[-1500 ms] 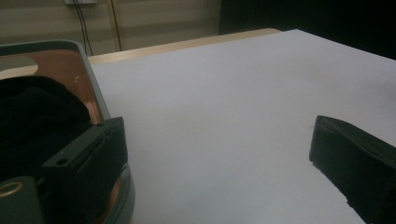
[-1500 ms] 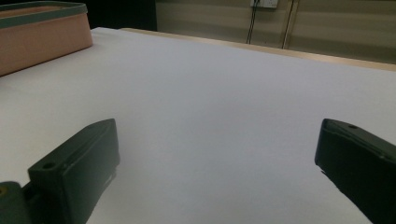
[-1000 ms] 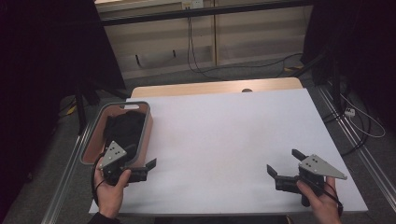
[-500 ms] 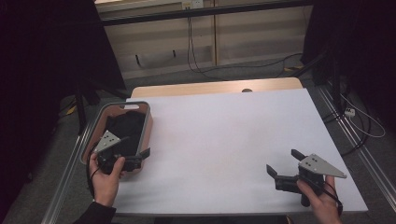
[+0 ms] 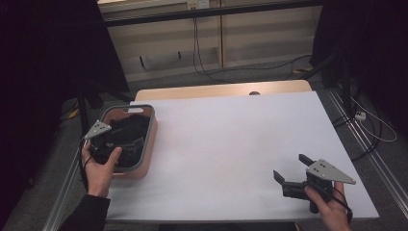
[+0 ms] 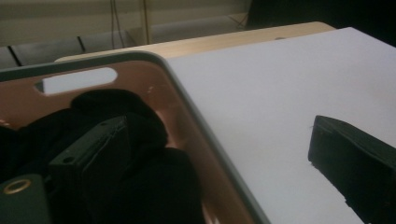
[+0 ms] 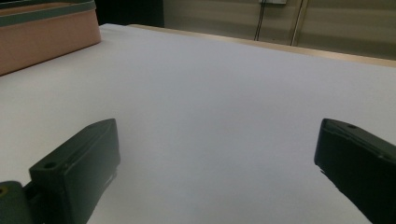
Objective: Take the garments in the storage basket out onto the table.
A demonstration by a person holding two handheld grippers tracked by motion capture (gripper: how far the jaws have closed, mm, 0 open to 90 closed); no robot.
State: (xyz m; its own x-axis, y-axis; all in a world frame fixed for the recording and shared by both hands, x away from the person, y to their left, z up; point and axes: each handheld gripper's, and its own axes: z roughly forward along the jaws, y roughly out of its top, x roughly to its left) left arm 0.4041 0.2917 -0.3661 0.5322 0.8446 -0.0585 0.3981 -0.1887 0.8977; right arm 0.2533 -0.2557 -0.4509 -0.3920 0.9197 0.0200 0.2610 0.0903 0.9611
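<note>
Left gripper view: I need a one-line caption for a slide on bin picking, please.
Left gripper, jaws open, straddles the rim of the pink bin, one jaw over the dark cloth inside.

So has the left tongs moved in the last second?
Yes. The left tongs went from the white table near the front edge, forward and left over the pink bin, its jaws open above the black cloth.

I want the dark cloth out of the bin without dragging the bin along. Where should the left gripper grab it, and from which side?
Grip the raised fold at the top of the black cloth, coming down from above. It is bunched in a heap inside the pink bin, whose walls block any sideways approach. The left gripper is open, one jaw over the cloth.
</note>
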